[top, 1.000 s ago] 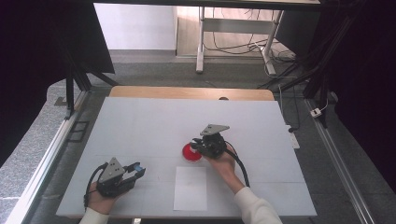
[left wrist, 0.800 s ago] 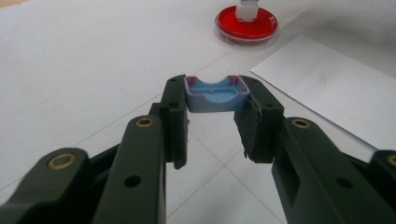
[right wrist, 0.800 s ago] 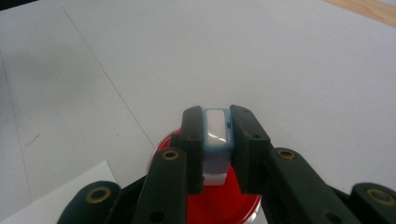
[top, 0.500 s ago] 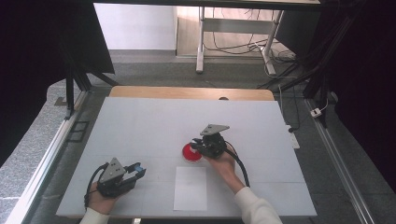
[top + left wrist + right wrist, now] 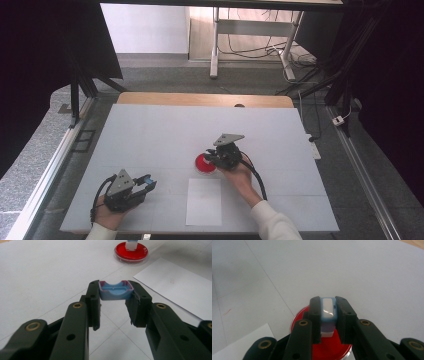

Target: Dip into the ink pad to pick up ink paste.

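This looks like a lab or recording studio, not a home. A plain white desk (image 5: 150, 135) stands on grey carpet (image 5: 45, 150), hemmed in by black curtains (image 5: 45, 55) and dark metal frame struts (image 5: 75, 95). Behind it, cables (image 5: 245, 50) trail across the floor under a white stand (image 5: 216, 45), and a power strip (image 5: 314, 148) lies beside the desk.

The high view looks forward and down over the whole bench (image 5: 150, 130) from its near edge. Each tool view sits low and close above the benchtop; all three share the red dish (image 5: 204, 164).
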### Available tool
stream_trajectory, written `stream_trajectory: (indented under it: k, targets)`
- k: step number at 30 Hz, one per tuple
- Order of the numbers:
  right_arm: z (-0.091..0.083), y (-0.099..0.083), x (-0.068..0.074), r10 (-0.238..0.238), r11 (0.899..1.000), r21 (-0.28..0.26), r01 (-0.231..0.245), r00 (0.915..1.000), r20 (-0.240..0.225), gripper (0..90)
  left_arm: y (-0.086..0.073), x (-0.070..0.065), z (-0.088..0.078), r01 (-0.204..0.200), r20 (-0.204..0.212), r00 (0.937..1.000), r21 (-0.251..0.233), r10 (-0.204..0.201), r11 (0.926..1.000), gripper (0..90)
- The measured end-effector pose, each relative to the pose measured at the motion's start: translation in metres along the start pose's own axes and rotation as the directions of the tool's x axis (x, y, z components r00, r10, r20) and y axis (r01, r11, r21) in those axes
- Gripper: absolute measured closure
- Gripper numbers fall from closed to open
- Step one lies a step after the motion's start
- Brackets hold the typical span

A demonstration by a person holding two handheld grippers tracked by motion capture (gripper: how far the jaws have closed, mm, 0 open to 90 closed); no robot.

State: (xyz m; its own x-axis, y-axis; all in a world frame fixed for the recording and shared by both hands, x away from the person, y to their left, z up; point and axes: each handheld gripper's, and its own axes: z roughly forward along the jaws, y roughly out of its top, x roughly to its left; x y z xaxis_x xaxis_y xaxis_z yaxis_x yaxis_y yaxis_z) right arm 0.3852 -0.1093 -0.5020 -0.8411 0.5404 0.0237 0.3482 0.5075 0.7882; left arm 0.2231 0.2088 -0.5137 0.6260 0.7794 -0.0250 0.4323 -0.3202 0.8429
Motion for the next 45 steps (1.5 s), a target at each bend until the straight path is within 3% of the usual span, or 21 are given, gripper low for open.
stream_trajectory:
  k: [25, 27, 30, 33, 37, 45]
  targets:
    - [0.0, 0.0, 0.005, -0.023, 0.999, 0.032, 0.022, 0.9993, 0.028, 75.6, 0.0, -0.001, 0.0, 0.005, -0.005, 1.0, 0.001, -0.005, 1.0, 64.8]
    - [0.0, 0.0, 0.005, -0.034, 0.999, 0.024, 0.034, 0.9992, 0.022, 75.4, 0.0, -0.001, 0.0, 0.004, -0.005, 1.0, 0.001, -0.004, 1.0, 64.8]
    - [-0.003, 0.0, 0.0, 0.001, 1.0, -0.003, -0.001, 1.0, 0.002, 75.3, 0.0, 0.0, 0.0, 0.007, -0.004, 1.0, 0.0, -0.007, 1.0, 64.7]
    - [-0.009, 0.002, -0.002, 0.0, 1.0, -0.03, 0.0, 0.9996, 0.027, 75.3, -0.001, 0.002, 0.0, 0.009, -0.005, 0.9999, 0.0, -0.009, 1.0, 64.7]
    - [-0.017, 0.004, -0.005, 0.033, 0.996, -0.082, -0.032, 0.9994, 0.012, 75.3, -0.001, 0.003, -0.001, 0.01, -0.005, 0.9999, 0.0, -0.01, 0.9999, 64.7]
    - [-0.015, 0.006, 0.0, 0.021, 0.998, -0.052, -0.023, 0.9993, -0.029, 75.2, -0.001, 0.002, -0.001, 0.011, -0.002, 0.9999, 0.003, -0.011, 0.9999, 64.6]
